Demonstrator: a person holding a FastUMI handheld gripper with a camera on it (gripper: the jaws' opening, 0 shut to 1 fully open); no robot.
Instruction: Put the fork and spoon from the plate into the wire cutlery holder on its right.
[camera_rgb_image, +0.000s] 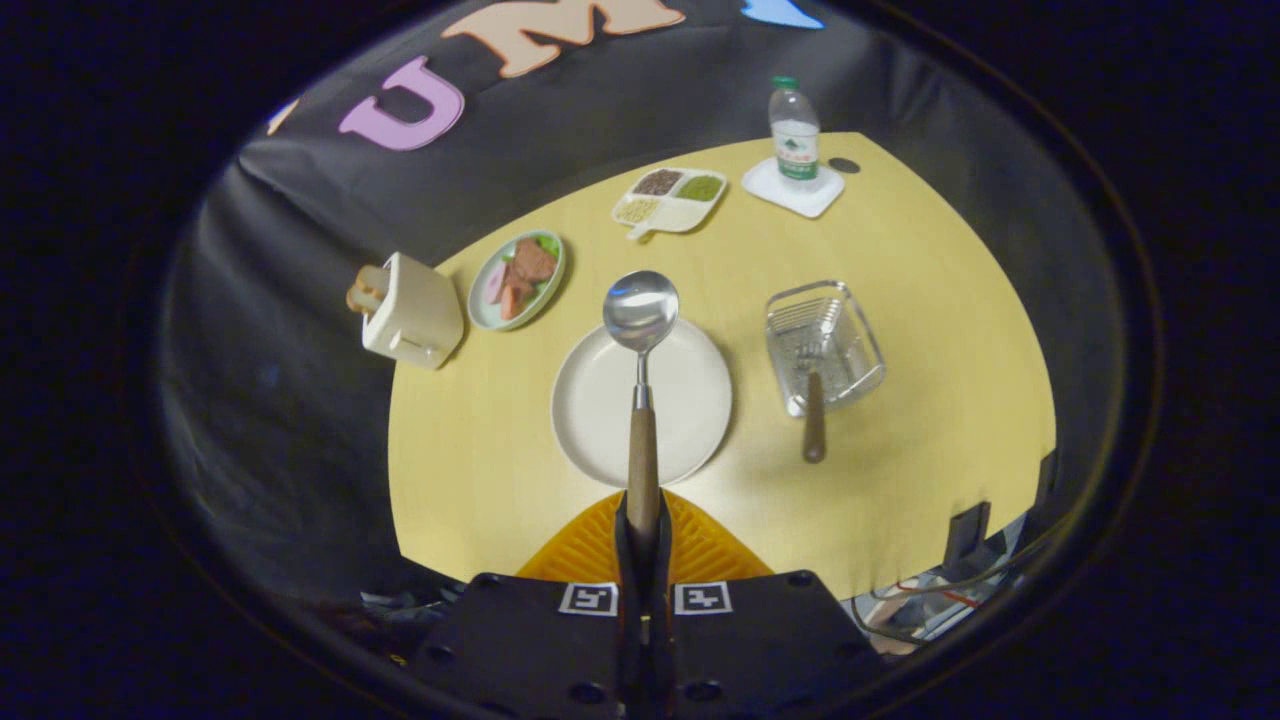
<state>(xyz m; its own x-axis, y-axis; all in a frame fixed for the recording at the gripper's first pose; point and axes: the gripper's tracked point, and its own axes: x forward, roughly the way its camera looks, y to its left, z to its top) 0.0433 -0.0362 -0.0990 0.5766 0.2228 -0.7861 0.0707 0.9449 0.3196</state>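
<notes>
- Gripper (643, 535): fingers closed together on the spoon (641, 380), pinching the wooden handle near its end. Clamped, no gap visible.
- Spoon runs straight ahead from the jaws, long axis in line w/ the fingers, bowl end farthest out. It looks lifted clear of the plate (690, 400); handle crosses over plate centre, bowl sits past the plate's far rim in this view.
- Plate as landmark: wire cutlery holder (845, 345) lies just to its right, not touching. So target is ahead and right of the jaws.
- Fork (813, 420) already in the holder: tines end down inside the wire, wooden handle sticking out over the near rim, tilted toward the gripper.
- Judged: fork step done, spoon step mid-carry. Next needs a shift right from the plate plus turning the spoon so one end drops into the holder opening; fork handle takes up the near side, so aim for the freer far part.
- Spoon look: shiny metal bowl, thin metal neck, brown wood handle. Smooth, could swivel in the pinch.
- Beyond plate: food dish, toaster, divided snack tray, water bottle; all well apart from the path.
</notes>
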